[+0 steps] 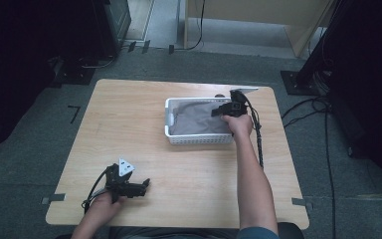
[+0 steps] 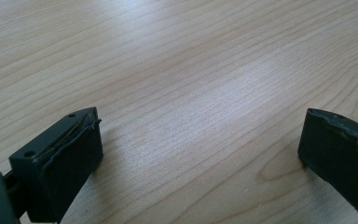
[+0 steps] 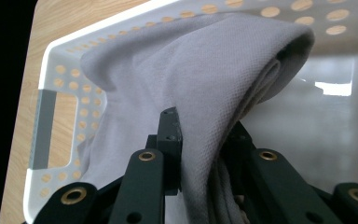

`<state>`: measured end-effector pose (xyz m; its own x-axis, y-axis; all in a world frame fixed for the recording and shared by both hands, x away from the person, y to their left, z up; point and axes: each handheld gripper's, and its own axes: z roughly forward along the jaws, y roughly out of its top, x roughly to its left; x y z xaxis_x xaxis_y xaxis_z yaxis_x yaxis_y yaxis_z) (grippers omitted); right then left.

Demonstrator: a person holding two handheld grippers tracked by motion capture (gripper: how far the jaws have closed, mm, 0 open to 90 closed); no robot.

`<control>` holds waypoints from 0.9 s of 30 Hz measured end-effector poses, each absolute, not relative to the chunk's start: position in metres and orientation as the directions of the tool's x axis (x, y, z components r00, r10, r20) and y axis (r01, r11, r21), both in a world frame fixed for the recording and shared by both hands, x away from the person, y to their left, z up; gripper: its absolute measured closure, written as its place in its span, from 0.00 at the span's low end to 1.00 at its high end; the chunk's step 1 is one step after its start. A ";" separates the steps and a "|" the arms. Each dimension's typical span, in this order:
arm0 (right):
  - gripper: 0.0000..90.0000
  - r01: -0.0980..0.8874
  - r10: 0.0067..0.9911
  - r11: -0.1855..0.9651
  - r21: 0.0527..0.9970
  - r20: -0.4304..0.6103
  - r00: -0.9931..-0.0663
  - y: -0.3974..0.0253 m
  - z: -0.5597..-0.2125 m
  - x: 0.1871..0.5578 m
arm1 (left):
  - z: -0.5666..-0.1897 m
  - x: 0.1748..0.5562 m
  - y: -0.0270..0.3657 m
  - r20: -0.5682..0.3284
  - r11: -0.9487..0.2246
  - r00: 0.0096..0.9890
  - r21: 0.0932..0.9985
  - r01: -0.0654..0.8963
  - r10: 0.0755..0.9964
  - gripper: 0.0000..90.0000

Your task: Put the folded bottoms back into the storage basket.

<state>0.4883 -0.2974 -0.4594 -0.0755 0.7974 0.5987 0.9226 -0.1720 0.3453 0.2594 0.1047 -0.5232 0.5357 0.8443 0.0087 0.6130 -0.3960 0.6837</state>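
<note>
Here, in the high view, the right gripper (image 1: 229, 109) sits over the right end of a white basket (image 1: 168, 118) on the table (image 1: 189, 169), its tip down in a grey cloth (image 1: 196, 119) that spreads away from it toward the basket's far end. The left gripper (image 1: 142, 186) rests low on bare wood near the person's edge, well apart from the basket and pointing roughly toward it.

In the left gripper view, the jaws stand spread wide, with nothing but wood grain (image 2: 191, 93) between and ahead of them.

In the right gripper view, the jaws are pressed together on a fold of the cloth (image 3: 205, 93), which rises between them and drapes ahead and to both sides. The basket's perforated wall (image 3: 65, 88) runs along the gripper's left, with a handle slot beside it; a bare patch of basket floor (image 3: 307, 121) shows ahead and to the right.

The step looks like lifting the cloth out or settling it in; which one I cannot tell. Either way, it would go best with a firm pinch, a straight rise clear of the rim, and the basket kept from dragging along.

The cloth is a soft, fine-textured knit, plain grey, doubled over into thick layers, limp and likely to sag and trail when raised.
</note>
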 end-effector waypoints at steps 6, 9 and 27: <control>0.82 0.919 0.805 -0.162 0.358 0.587 -0.087 -0.300 -0.464 0.489 | -0.523 0.259 0.105 0.009 -0.396 0.536 0.684 0.613 0.844 0.00; 0.82 0.919 0.810 -0.158 0.361 0.580 -0.089 -0.301 -0.466 0.490 | -0.523 0.259 0.105 0.008 -0.395 0.535 0.684 0.613 0.845 0.00; 0.66 0.909 0.850 -0.110 0.402 0.512 -0.123 -0.308 -0.456 0.489 | -0.523 0.259 0.105 0.009 -0.396 0.536 0.684 0.613 0.844 0.00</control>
<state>0.4892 -0.3076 -0.4559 -0.1235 0.8501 0.5120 0.9088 -0.1103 0.4023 0.2594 0.1047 -0.5232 0.5356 0.8444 0.0086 0.6130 -0.3958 0.6838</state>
